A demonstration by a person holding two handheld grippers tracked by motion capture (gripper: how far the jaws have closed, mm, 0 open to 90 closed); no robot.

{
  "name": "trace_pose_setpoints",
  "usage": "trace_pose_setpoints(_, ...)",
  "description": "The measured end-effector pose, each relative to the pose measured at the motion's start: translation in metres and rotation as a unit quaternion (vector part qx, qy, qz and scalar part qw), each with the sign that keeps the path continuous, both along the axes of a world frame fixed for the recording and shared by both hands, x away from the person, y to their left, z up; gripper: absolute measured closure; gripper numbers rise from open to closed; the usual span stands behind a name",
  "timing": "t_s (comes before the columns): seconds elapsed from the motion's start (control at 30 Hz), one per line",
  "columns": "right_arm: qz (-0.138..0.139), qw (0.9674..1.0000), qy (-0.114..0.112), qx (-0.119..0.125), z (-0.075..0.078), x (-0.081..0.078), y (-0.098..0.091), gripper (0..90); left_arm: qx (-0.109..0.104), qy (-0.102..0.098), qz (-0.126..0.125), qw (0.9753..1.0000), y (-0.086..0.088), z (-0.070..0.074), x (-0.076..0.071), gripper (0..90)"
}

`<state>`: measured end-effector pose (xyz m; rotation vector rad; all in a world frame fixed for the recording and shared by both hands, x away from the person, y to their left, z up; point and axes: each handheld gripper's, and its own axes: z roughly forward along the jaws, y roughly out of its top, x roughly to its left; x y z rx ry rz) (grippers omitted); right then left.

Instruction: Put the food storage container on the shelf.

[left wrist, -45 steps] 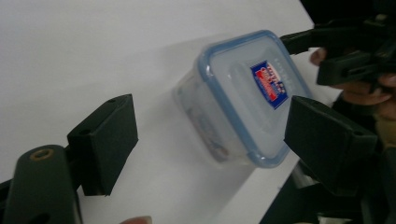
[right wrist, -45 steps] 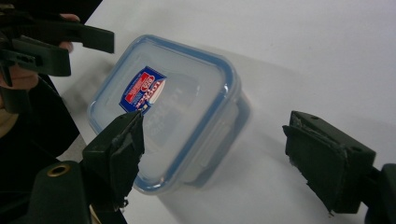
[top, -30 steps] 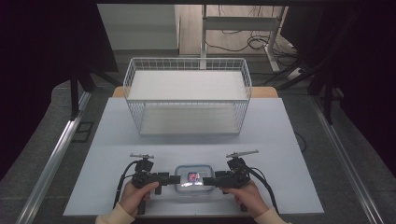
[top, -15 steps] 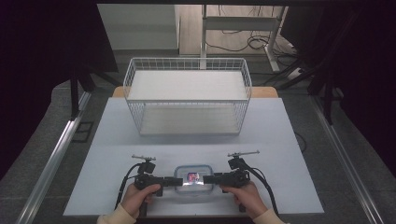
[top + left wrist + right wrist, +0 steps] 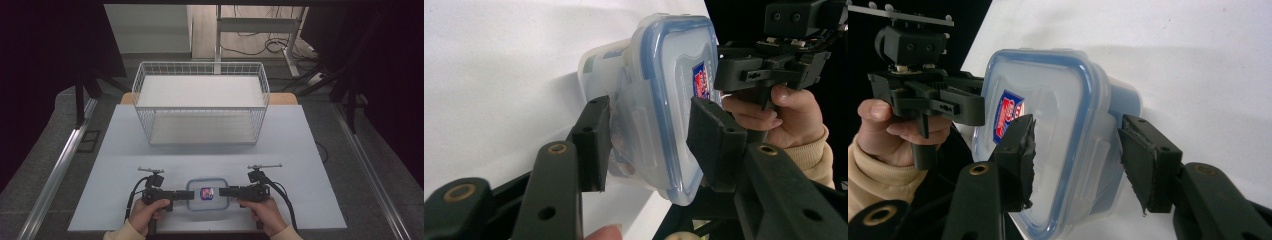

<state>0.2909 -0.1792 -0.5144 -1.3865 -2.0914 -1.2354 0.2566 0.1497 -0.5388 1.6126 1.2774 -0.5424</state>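
The lidded container [image 5: 205, 195] sits on the desk [image 5: 300, 150] near its front edge, directly between the 2 grippers. The left gripper [image 5: 644, 142] has just been closing and its fingers now clamp the left end, lid to base. The right gripper [image 5: 1075, 160] straddles the right end, closing too, a gap still showing at one finger [image 5: 1143, 165]. The basket [image 5: 200, 100] stands well beyond.

both forearms enter low; left hand-held gripper [image 5: 181, 194] and right hand-held gripper [image 5: 227, 191] face each other, jaws just closing.

label: red-and-blue sticker [image 5: 1007, 116] | on: container lid [image 5: 1048, 90] | text: too small to read
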Motion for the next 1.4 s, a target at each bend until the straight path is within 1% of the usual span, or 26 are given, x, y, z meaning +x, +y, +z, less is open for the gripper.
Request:
trace_pose_setpoints(0.17, 0.002, 1.0000, -0.009, -0.002, 0.001, -0.002, 0.001, 50.0, -0.003, 0.002, 0.003, 1.0000, 0.001, 0.001, 0.000, 54.2)
trace_pose_setpoints(0.27, 0.001, 0.9999, -0.013, -0.001, 0.002, -0.002, 0.001, 50.5, -0.002, -0.001, 0.006, 1.0000, 0.001, 0.002, -0.001, 54.6)
trace_pose_setpoints(0.5, 0.004, 0.9999, -0.016, -0.001, 0.004, -0.002, 0.001, 51.0, 0.002, -0.006, 0.003, 1.0000, 0.001, 0.005, 0.000, 55.0)
trace_pose_setpoints(0.57, 0.004, 0.9998, -0.019, -0.001, 0.005, -0.002, 0.001, 51.0, 0.001, -0.005, 0.007, 1.0000, 0.001, 0.006, 0.000, 55.2)
trace_pose_setpoints(0.83, 0.006, 0.9996, -0.027, 0.001, 0.010, 0.000, 0.001, 51.0, -0.002, -0.011, 0.005, 0.9999, 0.003, 0.010, 0.001, 55.5)
trace_pose_setpoints(0.97, 0.005, 0.9996, -0.027, 0.003, 0.011, 0.001, 0.002, 51.2, 0.000, -0.015, 0.002, 0.9999, 0.004, 0.012, 0.002, 55.6)
trace_pose_setpoints(1.03, 0.005, 0.9997, -0.025, 0.004, 0.013, 0.002, 0.001, 51.2, -0.003, -0.015, 0.006, 0.9999, 0.004, 0.014, 0.003, 55.7)
trace_pose_setpoints(1.13, 0.005, 0.9996, -0.028, 0.005, 0.015, 0.003, 0.001, 51.3, 0.001, -0.020, 0.002, 0.9998, 0.003, 0.016, 0.004, 55.7)
trace_pose_setpoints(1.4, 0.006, 0.9993, -0.036, 0.002, 0.022, 0.010, -0.001, 51.3, 0.000, -0.026, 0.000, 0.9997, 0.002, 0.022, 0.014, 55.8)
